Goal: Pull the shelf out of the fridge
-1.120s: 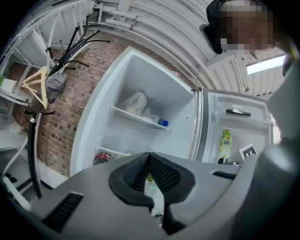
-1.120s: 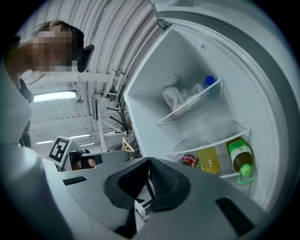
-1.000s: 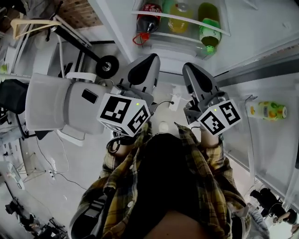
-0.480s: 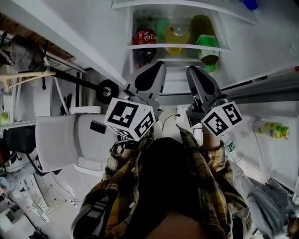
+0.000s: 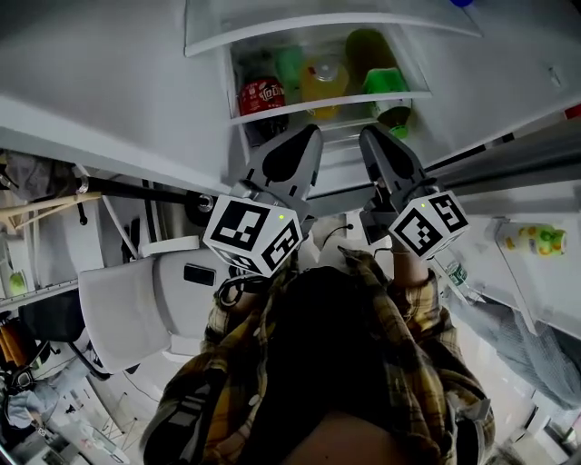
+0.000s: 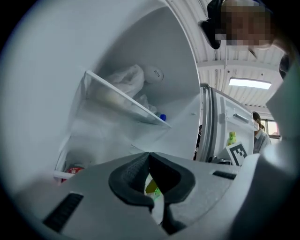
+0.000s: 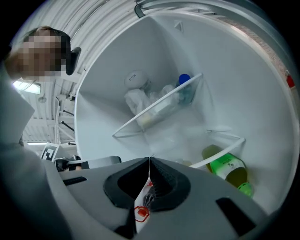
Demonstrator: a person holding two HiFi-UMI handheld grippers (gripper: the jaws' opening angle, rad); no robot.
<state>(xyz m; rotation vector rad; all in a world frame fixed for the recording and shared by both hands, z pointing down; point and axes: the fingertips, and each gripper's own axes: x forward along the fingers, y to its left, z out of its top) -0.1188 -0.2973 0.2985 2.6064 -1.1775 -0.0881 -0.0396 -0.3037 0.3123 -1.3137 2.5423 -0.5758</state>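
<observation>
The fridge stands open ahead of me. Its upper glass shelf (image 5: 318, 23) (image 6: 126, 101) (image 7: 159, 105) carries a white bag and a blue-capped bottle (image 7: 184, 79). The lower shelf (image 5: 327, 104) (image 7: 220, 150) holds a red cola bottle (image 5: 261, 95), a yellow bottle (image 5: 324, 80) and a green bottle (image 5: 386, 86) (image 7: 229, 171). My left gripper (image 5: 309, 134) (image 6: 149, 157) and right gripper (image 5: 370, 136) (image 7: 149, 161) point side by side at the lower shelf, a little short of its front edge. Both are shut with nothing between the pads.
The fridge door (image 5: 508, 272) hangs open at the right with a yellow-green bottle (image 5: 536, 238) in its rack. A white chair (image 5: 136, 300) and a wheeled frame (image 5: 201, 207) stand at the left. A person (image 6: 259, 133) stands behind the door.
Both grippers have come closer to the fridge and swung toward its shelves. The shelves fill more of the head view. The jaws stayed shut.
</observation>
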